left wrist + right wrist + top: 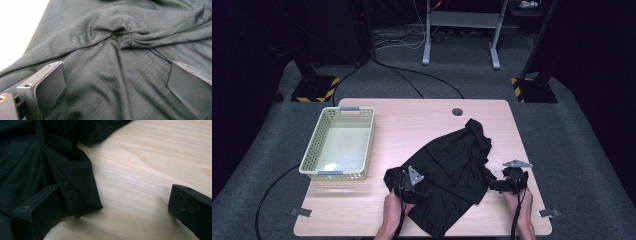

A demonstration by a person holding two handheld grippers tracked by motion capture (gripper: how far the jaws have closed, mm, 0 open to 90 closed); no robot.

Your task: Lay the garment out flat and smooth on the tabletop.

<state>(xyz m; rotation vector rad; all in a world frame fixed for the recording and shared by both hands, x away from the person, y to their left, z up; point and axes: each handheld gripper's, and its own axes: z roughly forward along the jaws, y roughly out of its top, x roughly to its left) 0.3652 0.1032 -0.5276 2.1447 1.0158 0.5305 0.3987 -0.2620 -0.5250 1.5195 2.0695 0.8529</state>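
The black shirt (452,170) lies crumpled on the near right part of the wooden worktop (412,120), spread from the front edge up toward the middle. The left gripper (412,187) sits over the garment's near left part. In the left gripper view the cloth (120,62) runs under and between the jaws, which stand wide apart and press on nothing — the fabric simply passes below them. The right gripper (507,185) rests at the shirt's right edge. In the right gripper view its jaws stand as wide as they go; a folded corner of the shirt (75,185) lies against the inner face of the left-hand jaw, while the right-hand jaw stands well apart over bare wood. Nothing is clamped.

The shirt is dark, of a fine ribbed or mesh knit, with a bunched ridge of folds across it in the left gripper view and a narrower end reaching toward the far right. A pale slotted basket (339,142) stands on the worktop's left side, well apart from the cloth.
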